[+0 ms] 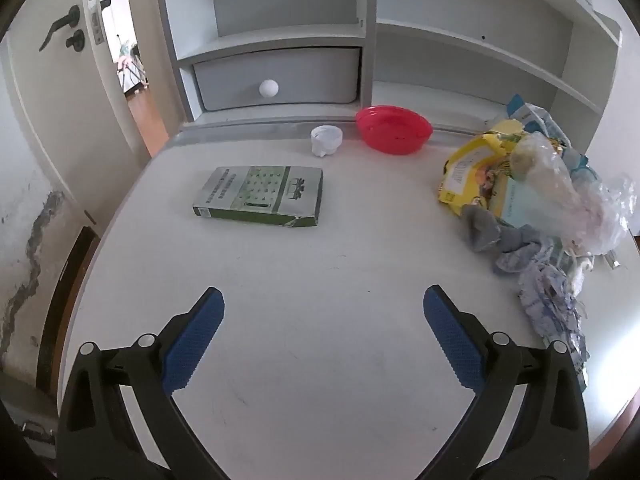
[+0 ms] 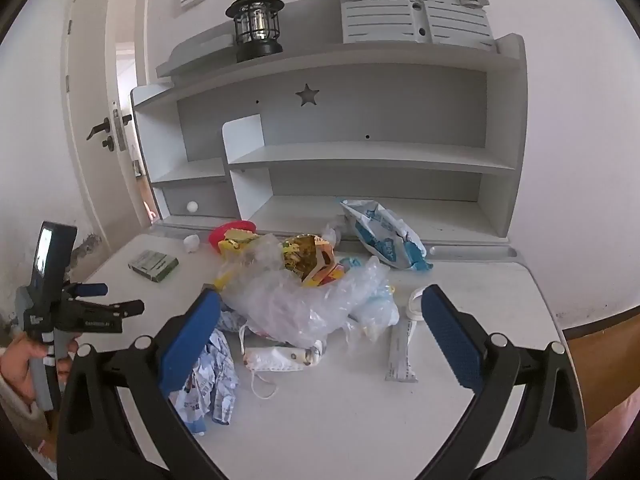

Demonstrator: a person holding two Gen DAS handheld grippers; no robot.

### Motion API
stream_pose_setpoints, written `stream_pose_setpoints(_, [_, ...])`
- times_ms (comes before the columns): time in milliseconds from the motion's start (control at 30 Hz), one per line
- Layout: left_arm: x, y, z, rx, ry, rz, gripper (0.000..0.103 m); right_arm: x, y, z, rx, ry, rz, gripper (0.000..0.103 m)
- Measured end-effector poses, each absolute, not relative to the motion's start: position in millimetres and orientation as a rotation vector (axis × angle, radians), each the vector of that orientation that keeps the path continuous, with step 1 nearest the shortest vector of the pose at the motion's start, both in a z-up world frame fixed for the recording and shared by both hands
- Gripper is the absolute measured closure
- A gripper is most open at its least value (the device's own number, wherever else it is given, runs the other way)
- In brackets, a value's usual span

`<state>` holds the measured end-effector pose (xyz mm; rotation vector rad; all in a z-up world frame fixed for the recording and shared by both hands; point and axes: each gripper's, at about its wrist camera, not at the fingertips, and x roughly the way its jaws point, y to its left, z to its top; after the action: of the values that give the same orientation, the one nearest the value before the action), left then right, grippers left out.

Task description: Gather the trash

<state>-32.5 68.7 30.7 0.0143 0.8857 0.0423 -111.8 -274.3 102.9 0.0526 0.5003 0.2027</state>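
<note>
Over on the left, the left gripper (image 1: 323, 300) hangs above bare desk (image 1: 320, 360), fingers wide apart, empty; ahead lie a green box (image 1: 259, 195) and red bowl (image 1: 394, 129). Rightward, the right gripper (image 2: 322, 300), jaws spread, faces the trash pile (image 2: 304, 304). I'd pinch the clear plastic bag (image 2: 320, 300) low, bunching the film.
</note>
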Motion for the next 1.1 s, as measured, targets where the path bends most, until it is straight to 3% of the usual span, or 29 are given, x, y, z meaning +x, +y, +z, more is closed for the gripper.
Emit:
stream_pose_setpoints(500, [-31, 72, 32, -0.001, 0.887, 0.061, 0.006, -114, -255, 95, -0.158, 0.507, 0.133, 0.006])
stream_pose_setpoints(1100, [-38, 71, 35, -0.005, 0.89, 0.048, 0.006, -118, -254, 96, -0.14, 0.508, 0.151, 0.006])
